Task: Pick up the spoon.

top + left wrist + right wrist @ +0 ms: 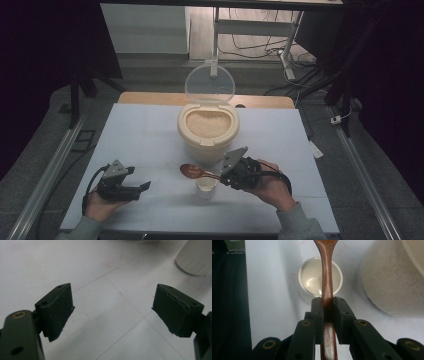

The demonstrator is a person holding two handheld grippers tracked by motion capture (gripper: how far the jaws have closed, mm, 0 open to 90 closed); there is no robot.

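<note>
I judge the job is moving rice with the spoon, from the tub to the cup.

The rice tub [208, 131] is the biggest thing. It sits just past my right tongs [220, 176], with its clear lid [209, 83] tipped up and open. It is full of rice [208, 122] almost to the top.

My right tongs are squeezed tight on the handle of the brown spoon [326, 277]. The spoon sticks straight out from the tips, and its bowl hangs out to the left of them in the high view. I cannot see rice in the spoon bowl. The small white cup [320, 276] stands right under the handle, just ahead of the tips, and it looks empty.

To do this well, I think I should keep the spoon flat and move slowly. I should dip only a little into the tub, so no rice slides off. Then I tip it right over the middle of the cup. The cup is small and light, so I must not bump it.

My left tongs [113, 305] are wide open and hold nothing. They wait low over the table [140, 130], well apart from the cup.

The table is white and flat with thin lines on it. Past it, the room is dark, with a grey floor, cables and metal rails.
</note>
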